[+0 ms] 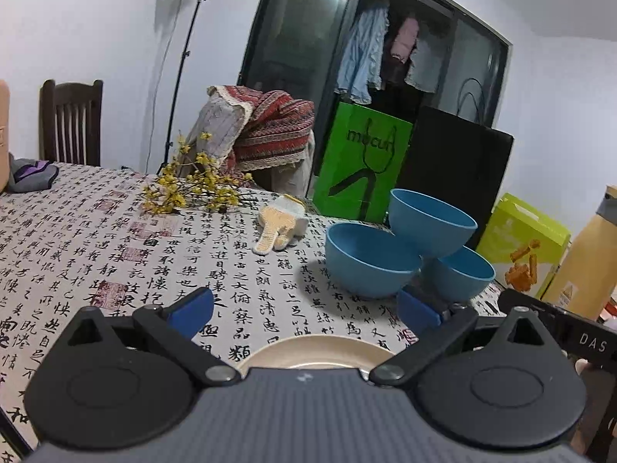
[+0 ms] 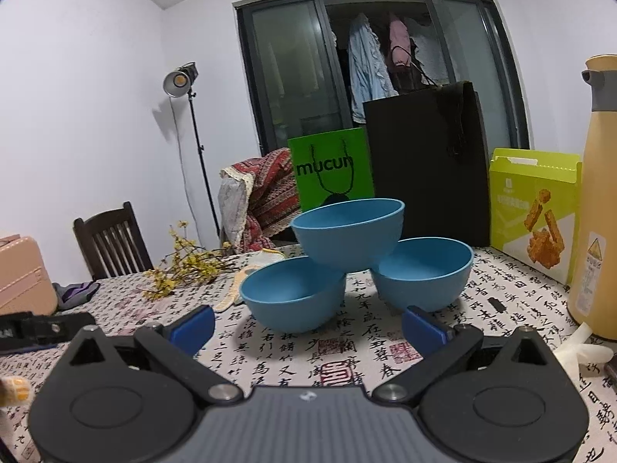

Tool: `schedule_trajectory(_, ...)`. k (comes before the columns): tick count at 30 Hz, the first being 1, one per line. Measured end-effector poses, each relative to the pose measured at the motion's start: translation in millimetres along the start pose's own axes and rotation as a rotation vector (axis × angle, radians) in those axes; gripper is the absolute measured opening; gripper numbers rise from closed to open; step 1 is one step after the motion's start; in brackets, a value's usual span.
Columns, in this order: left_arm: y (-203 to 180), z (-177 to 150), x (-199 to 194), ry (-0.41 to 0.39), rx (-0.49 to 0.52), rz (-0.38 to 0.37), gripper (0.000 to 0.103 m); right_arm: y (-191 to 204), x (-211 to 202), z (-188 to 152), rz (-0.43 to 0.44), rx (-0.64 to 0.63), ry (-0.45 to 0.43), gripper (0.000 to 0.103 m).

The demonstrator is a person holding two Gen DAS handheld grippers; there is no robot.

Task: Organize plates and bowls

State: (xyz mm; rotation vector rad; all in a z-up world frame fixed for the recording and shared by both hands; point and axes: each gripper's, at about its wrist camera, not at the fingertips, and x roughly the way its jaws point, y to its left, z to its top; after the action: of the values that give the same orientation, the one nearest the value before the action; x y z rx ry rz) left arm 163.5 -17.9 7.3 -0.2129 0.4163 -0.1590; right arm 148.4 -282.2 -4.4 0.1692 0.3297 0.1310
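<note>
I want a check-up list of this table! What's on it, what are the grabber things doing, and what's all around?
Surface: tablecloth printed with black calligraphy.
Job's things: three blue bowls; top bowl rests on the rims of the left bowl and right bowl. Cream plate under the left gripper.
Clutter: yellow flower sprigs, knitted glove, snack box, tan bottle.
Grippers: left gripper and right gripper open, empty.
Cables: nothing seen.
Surroundings: wooden chair, lamp on stand, green bag.
</note>
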Motion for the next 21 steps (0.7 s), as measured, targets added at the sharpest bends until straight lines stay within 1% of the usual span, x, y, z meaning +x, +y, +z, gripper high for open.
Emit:
schedule_trajectory(3, -1.8, -4.7, -3.7, -0.019, 0.018, 0.003, 0.103, 3.6, -2.7, -5.3, 0.014, -0.004, -0.003, 0.103)
schedule_trajectory(7, 0.4, -6.8, -3.5, -0.008, 0.01, 0.007, 0.103, 12.1, -0.9, -7.4, -0.001, -0.055, -0.004, 0.103)
schedule_trajectory(11, 3.6, -5.2, -1.4, -0.007, 0.005, 0.02, 0.103, 9.7, 2.1, -4.8, 0.008, -0.038, -0.012, 0.103)
schedule_trajectory(18, 7.7, 4.9, 2.0, -0.022, 0.016, 0.042, 0.103, -2.0, 15.4, 8.7, -0.018, -0.026, -0.026, 0.103)
schedule_trajectory(21, 10.6, 11.7, 3.6, -0.03, 0.0, 0.03, 0.103, -8.9, 19.8, 20.4, -0.031, -0.023, -0.043, 0.103)
